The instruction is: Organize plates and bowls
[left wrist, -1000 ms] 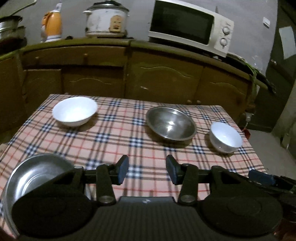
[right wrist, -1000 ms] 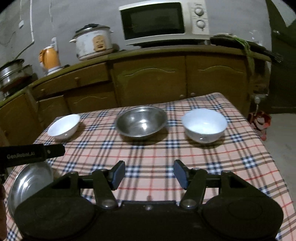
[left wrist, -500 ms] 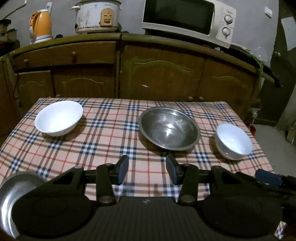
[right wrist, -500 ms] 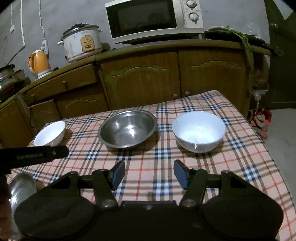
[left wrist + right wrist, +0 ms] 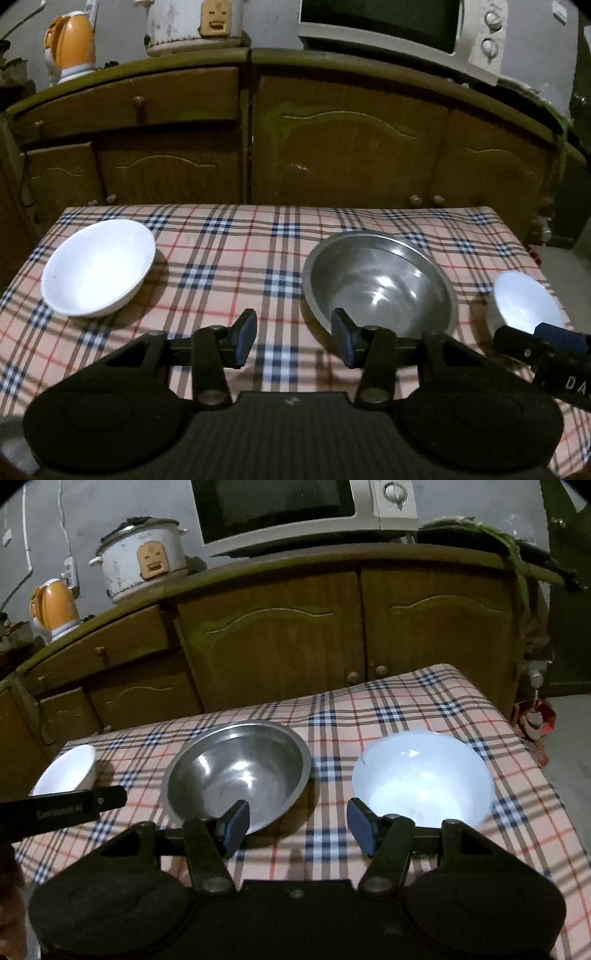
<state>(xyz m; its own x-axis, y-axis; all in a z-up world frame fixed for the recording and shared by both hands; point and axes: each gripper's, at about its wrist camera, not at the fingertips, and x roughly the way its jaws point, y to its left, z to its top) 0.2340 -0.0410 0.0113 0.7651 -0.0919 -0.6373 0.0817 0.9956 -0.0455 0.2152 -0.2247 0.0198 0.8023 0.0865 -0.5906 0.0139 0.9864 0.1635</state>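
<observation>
Steel bowl (image 5: 376, 280) between two white bowls (image 5: 98, 267) (image 5: 423, 779) on tabletop (image 5: 229, 251); left gripper (image 5: 293, 338), right gripper (image 5: 299, 827) jaws apart, empty.

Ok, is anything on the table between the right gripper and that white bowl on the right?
Nothing visible. The right gripper is open and empty, the white bowl sits just beyond its right finger, and only bare tablecloth lies between. The steel bowl stands off to the left.

Dim room: wooden cabinets (image 5: 332, 147) below a seemingly grey wall (image 5: 110, 509).
</observation>
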